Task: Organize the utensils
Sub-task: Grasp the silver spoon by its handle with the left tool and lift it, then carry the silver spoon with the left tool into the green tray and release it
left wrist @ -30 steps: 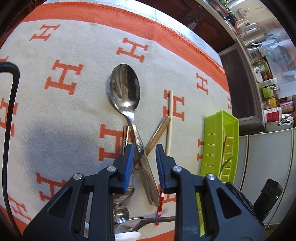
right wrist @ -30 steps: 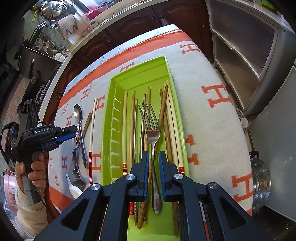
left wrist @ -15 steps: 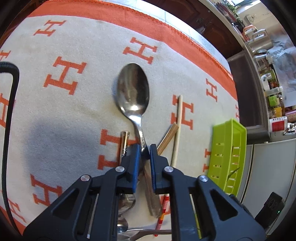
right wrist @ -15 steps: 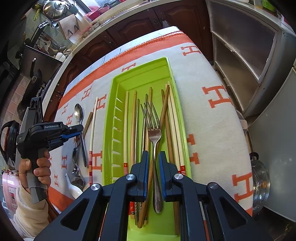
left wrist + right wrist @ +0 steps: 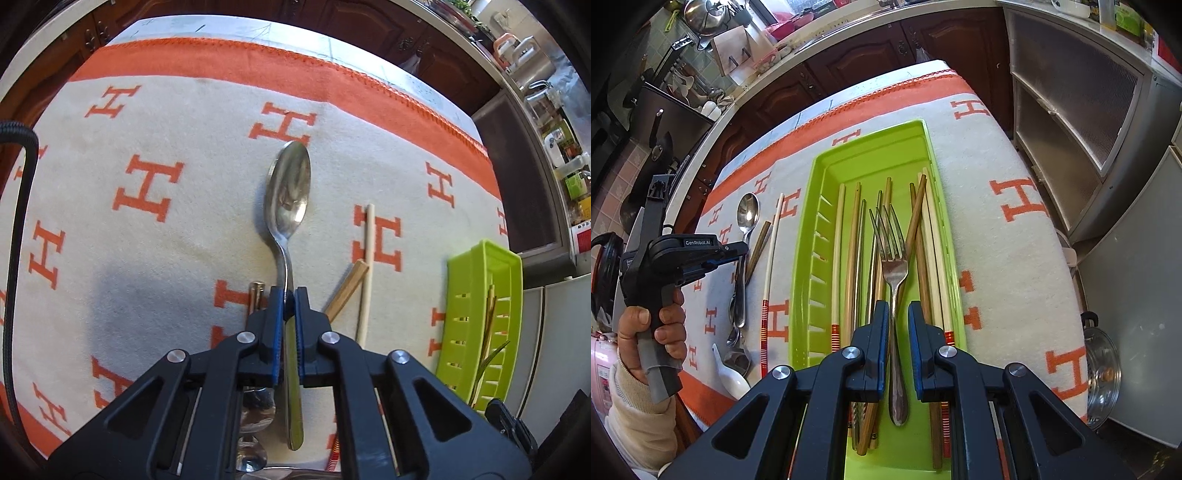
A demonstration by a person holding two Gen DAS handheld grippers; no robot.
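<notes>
A steel spoon [image 5: 290, 195] lies bowl-away on the orange-and-cream cloth [image 5: 166, 240]. My left gripper [image 5: 289, 306] has its jaws closing, and the blue pads press on the spoon's neck. The right wrist view shows the same left gripper [image 5: 742, 249], held by a person's hand [image 5: 657, 325], over the spoon [image 5: 748, 214]. My right gripper [image 5: 898, 321] hovers over the green tray [image 5: 820, 177] with a narrow gap between its pads. A fork [image 5: 892, 258] lies in the tray below that gap, among several chopsticks, and the pads do not touch it.
A pale chopstick [image 5: 367, 266] and a brown one [image 5: 347, 291] lie right of the spoon, with the green tray [image 5: 484, 321] beyond. More spoons [image 5: 733, 332], a white ceramic spoon [image 5: 733, 380] and a red-banded chopstick [image 5: 772, 266] lie left of the tray. A pot [image 5: 1102, 365] stands beside the table.
The left jaws have closed from wide apart onto the spoon's neck, and the left gripper has tipped so more of the far cloth shows. The right gripper has kept still.
</notes>
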